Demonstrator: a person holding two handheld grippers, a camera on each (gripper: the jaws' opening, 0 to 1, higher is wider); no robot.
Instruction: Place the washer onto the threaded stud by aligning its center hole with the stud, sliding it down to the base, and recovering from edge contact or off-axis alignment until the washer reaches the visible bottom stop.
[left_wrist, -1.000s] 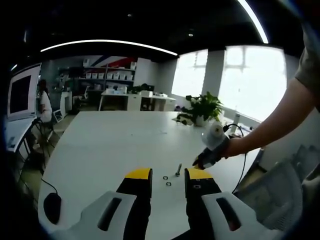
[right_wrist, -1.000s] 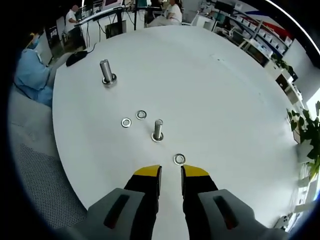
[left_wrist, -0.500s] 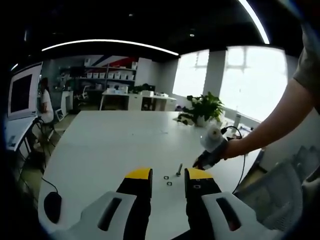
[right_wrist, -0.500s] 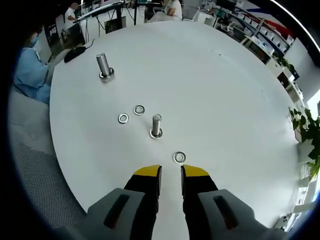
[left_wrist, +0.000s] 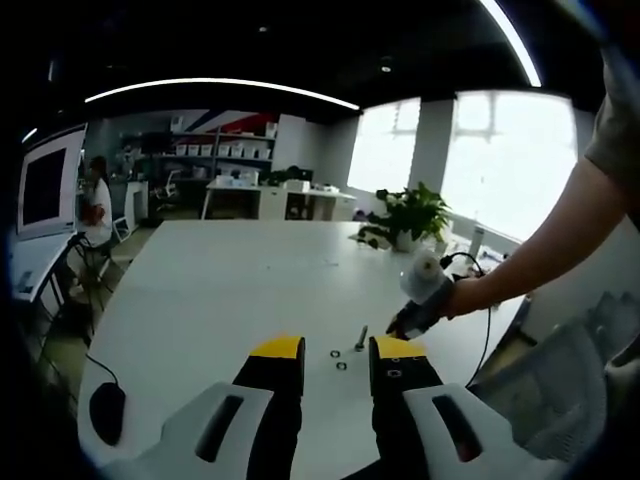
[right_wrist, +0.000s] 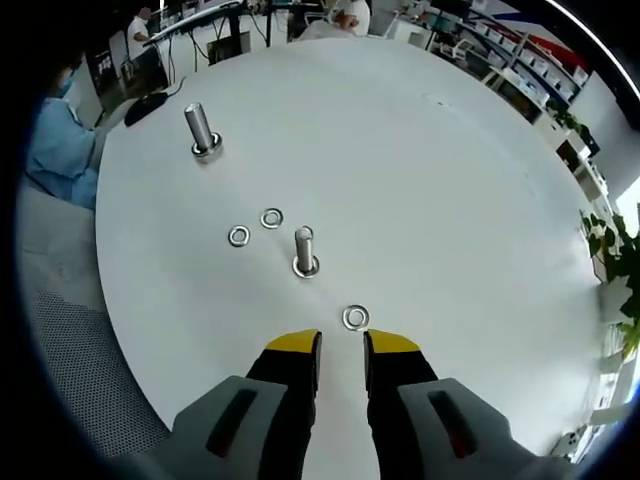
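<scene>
- The job looks to be at the pick-up stage: the right gripper (right_wrist: 341, 343) hangs over the white surface (right_wrist: 450, 200) with its jaws narrowly apart and nothing between them.
- The nearest washer (right_wrist: 355, 318) lies flat just ahead of the jaw tips, a little to the right of the gap.
- The threaded stud (right_wrist: 305, 251) stands upright beyond it, its shaft bare apart from the collar at its foot, so no loose washer is on it yet.
- Two more washers (right_wrist: 238, 236) lie side by side left of the stud, and a larger stud (right_wrist: 200, 130) stands well apart near the far edge.
- From the left gripper view, the left gripper (left_wrist: 337, 349) is held back with jaws parted and empty, and the same small stud and washers sit just past its tips.
- The next move, as I judge it, calls for the right gripper to come down on the near washer, catch it by the rim, then carry it over the stud top with the hole square to the axis.
- A flat washer on a smooth surface may skid or tip when pinched.
</scene>
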